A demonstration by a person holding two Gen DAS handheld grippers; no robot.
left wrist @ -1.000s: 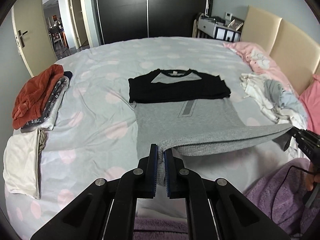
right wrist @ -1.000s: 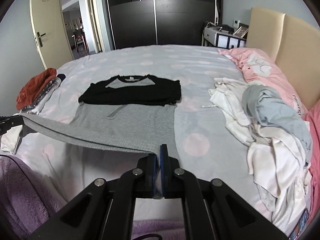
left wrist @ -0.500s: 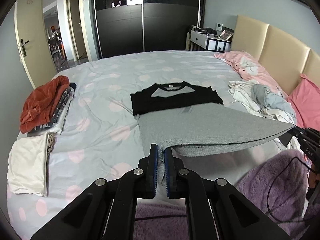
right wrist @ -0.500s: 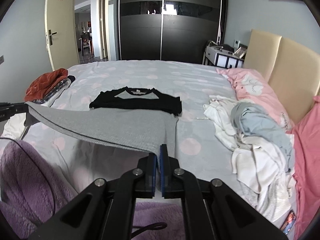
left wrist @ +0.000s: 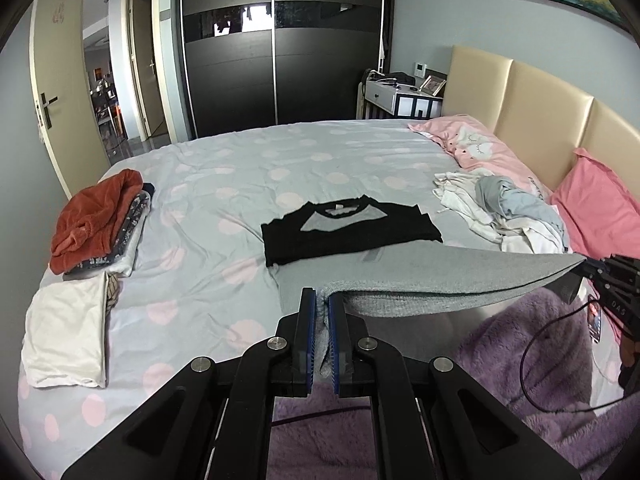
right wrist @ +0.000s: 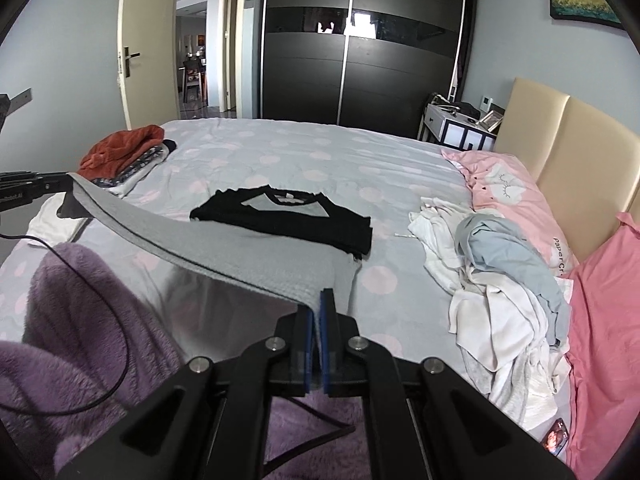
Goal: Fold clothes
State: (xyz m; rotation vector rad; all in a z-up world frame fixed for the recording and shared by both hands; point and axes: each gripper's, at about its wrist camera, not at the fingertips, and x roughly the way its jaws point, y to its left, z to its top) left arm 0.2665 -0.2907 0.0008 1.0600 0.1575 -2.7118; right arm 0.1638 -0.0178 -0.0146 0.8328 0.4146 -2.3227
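Observation:
A grey shirt with black sleeves (left wrist: 420, 276) (right wrist: 248, 248) lies on the bed, its collar end flat with the sleeves folded across. The hem is lifted off the cover and stretched taut between both grippers. My left gripper (left wrist: 322, 300) is shut on the hem's left corner. My right gripper (right wrist: 319, 300) is shut on the right corner. Each gripper also shows in the other's view: the right gripper (left wrist: 592, 270) at the right edge, the left gripper (right wrist: 60, 188) at the left edge.
A folded stack topped by a rust garment (left wrist: 96, 216) and a white folded piece (left wrist: 66, 336) lie at the bed's left. A heap of unfolded laundry (right wrist: 492, 264) lies by the pink pillows (right wrist: 604, 300). A purple fleece sleeve (right wrist: 60, 320) and a cable are close below.
Both grippers have risen and pulled back with the hem, so more of the grey body hangs off the bed and the shirt looks farther away.

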